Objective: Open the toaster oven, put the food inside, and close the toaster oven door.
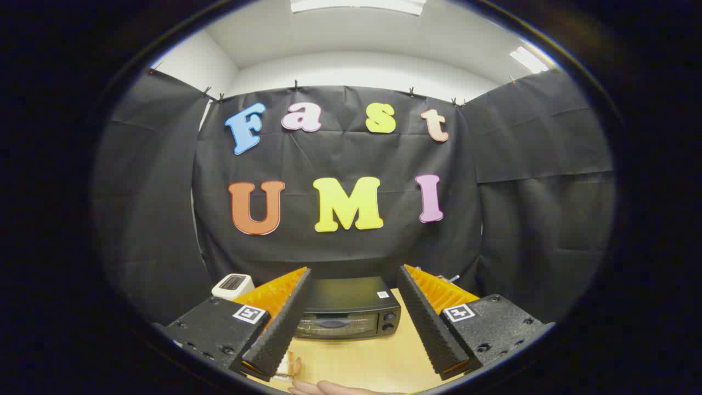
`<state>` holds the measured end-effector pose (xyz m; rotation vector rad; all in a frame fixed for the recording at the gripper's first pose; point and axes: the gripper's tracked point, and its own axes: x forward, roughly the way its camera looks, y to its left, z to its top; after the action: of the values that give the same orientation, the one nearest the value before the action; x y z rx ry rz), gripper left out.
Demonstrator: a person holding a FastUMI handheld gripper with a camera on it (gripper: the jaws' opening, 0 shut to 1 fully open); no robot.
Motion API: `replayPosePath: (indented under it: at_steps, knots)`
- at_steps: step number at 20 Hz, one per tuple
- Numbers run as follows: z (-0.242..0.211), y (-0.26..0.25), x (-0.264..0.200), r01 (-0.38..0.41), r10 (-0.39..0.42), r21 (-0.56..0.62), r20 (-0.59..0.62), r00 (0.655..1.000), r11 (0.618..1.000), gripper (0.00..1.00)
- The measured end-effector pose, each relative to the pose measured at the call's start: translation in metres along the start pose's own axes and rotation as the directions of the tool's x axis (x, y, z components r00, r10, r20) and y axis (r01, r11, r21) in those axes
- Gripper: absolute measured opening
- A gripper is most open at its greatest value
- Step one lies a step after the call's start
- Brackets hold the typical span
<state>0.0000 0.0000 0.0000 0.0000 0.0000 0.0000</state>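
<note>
Gripper view is showing the gripper [354, 323] hanging with its two fingers spread wide and grasping nothing, while the toaster oven [345, 310] is sitting beyond them, framed in the gap, toward the far edge of the table [373, 359]. Its door [329, 325] is looking closed, so by my reading nothing of the task is done yet: opening, loading and closing are all still waiting. At the near edge of the table, close to the left finger, something small and pale, possibly the food [288, 366], is lying, too cut off to name; a hand [329, 388] is resting beside it. The oven is a dark boxy unit with a glossy glass door, a curved handle and two round knobs. The table is smooth, light wood. The finger pads [279, 323] are ribbed. A small white toaster [233, 285] is standing near the table's far left corner.
</note>
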Motion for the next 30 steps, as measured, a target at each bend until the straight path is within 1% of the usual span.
replayPosePath:
  at_steps: [5, 7, 10, 13, 16, 18, 21, 24, 26, 28, 30]
  knots:
    - [-0.007, -0.006, 0.008, 0.008, -0.008, -0.008, -0.003, 1.000, 1.000, 1.00]
    - [-0.012, -0.004, 0.012, -0.001, 0.001, -0.004, -0.011, 1.000, 1.000, 1.00]
    - [-0.018, -0.009, 0.022, 0.015, -0.015, -0.005, -0.010, 1.000, 1.000, 1.00]
    - [-0.029, -0.010, 0.036, 0.015, -0.015, 0.000, -0.024, 1.000, 1.000, 1.00]
    - [-0.043, -0.011, 0.061, 0.018, -0.018, -0.001, -0.028, 0.999, 1.000, 1.00]
    - [-0.061, -0.011, 0.084, 0.014, -0.014, -0.010, -0.050, 0.999, 1.000, 1.00]
    - [-0.099, 0.002, 0.122, -0.036, 0.035, -0.002, -0.124, 0.992, 0.999, 1.00]
    - [-0.141, 0.013, 0.156, -0.064, 0.059, -0.019, -0.199, 0.978, 0.998, 1.00]
    - [-0.168, 0.023, 0.175, -0.082, 0.077, -0.009, -0.250, 0.965, 0.997, 1.00]
    - [-0.195, 0.026, 0.190, -0.072, 0.069, 0.003, -0.312, 0.948, 0.997, 1.00]
    - [-0.214, 0.034, 0.202, -0.077, 0.081, 0.024, -0.362, 0.929, 0.997, 1.00]
